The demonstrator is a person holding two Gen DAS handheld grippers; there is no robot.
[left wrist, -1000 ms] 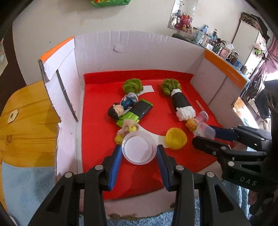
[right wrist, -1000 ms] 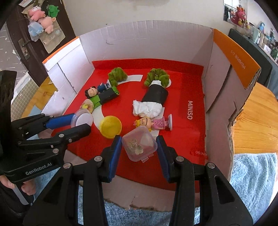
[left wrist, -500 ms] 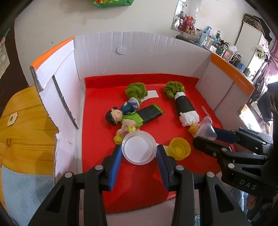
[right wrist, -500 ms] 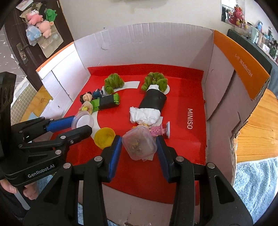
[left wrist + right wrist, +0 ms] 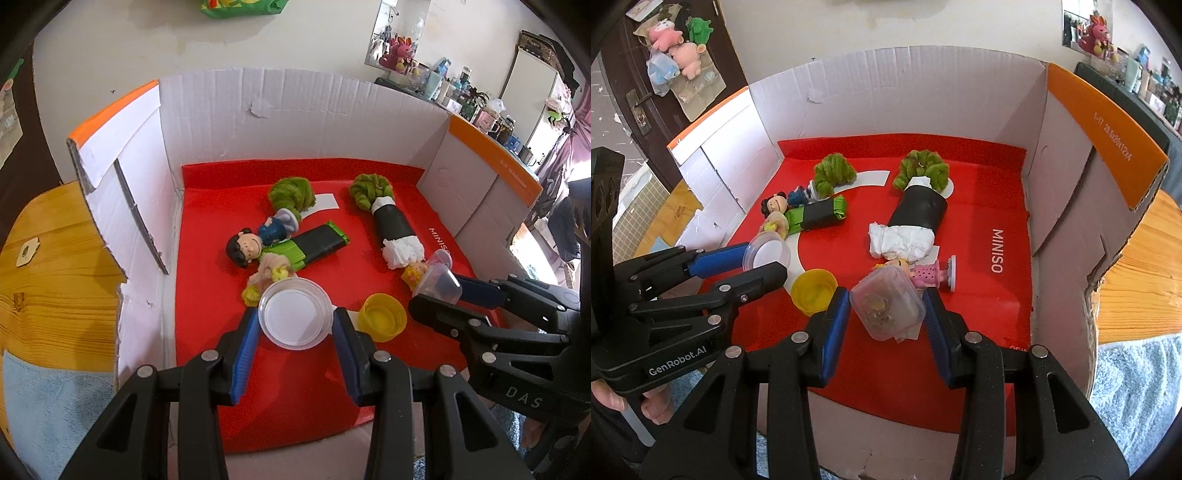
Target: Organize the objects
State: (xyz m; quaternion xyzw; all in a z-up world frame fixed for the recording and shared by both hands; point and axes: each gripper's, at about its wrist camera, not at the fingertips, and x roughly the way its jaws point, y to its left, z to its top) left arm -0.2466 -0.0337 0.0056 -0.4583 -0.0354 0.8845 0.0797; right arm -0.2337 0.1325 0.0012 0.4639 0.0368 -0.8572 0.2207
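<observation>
My left gripper (image 5: 294, 319) is shut on a round clear container with a white bottom (image 5: 294, 314), held above the red floor of the cardboard box (image 5: 295, 110). It also shows in the right wrist view (image 5: 767, 252). My right gripper (image 5: 886, 312) is shut on a small clear square box with bits inside (image 5: 887, 308), held over the box's front; it shows in the left wrist view (image 5: 437, 284). A yellow cap (image 5: 813, 291) lies open side up between the grippers.
On the red floor lie a dark-haired boy figurine (image 5: 258, 242), a green-and-black packet (image 5: 314, 245), two green fuzzy tufts (image 5: 291, 194), a black roll with white paper (image 5: 916, 218), and a pink girl figurine (image 5: 923, 273). Wooden table (image 5: 55, 258) and blue towel flank the box.
Both grippers have moved forward and over the box with their containers still held; the toys now sit closer beneath them.
</observation>
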